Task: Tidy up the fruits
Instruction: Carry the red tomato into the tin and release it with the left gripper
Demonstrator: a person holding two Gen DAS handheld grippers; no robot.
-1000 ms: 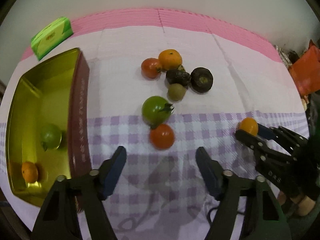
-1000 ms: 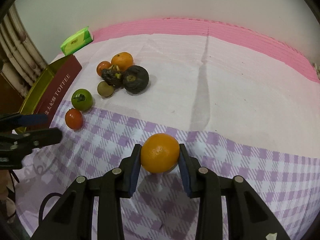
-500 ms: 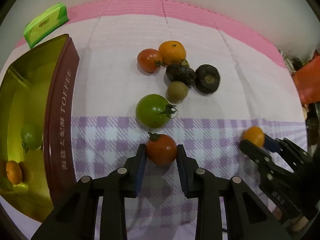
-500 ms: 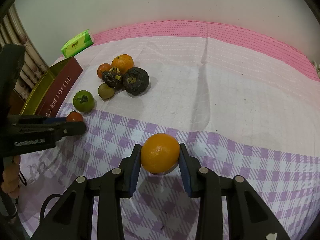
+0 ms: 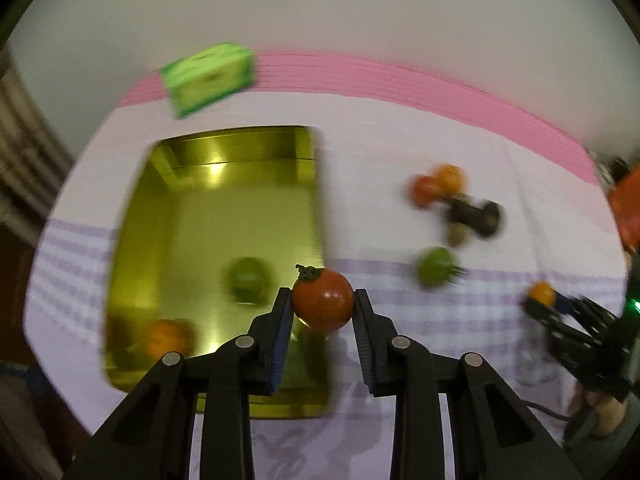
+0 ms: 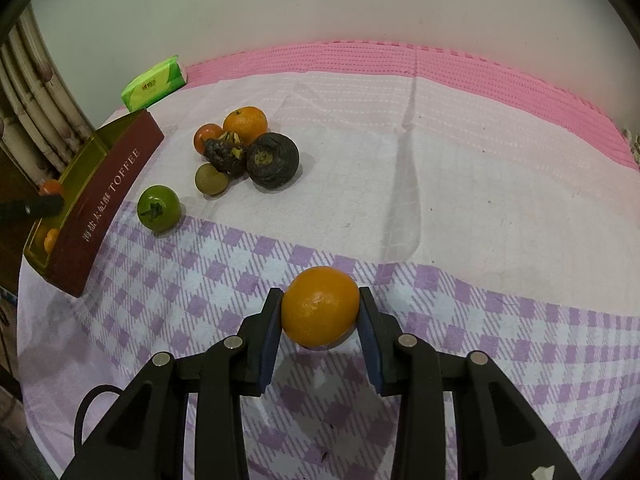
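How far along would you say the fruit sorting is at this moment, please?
Done: a green fruit and a small orange fruit lie in the gold tin. In hand: the left hand-held gripper carries a red tomato at the tin's edge; the right hand-held gripper holds an orange above the cloth. Left: the green tomato and the five-fruit cluster.

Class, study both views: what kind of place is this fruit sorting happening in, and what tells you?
Probably a home, not a lab or shop: a table under a pink and purple checked cloth, a reused toffee tin serving as the fruit container, and a green tissue pack by the plain wall.
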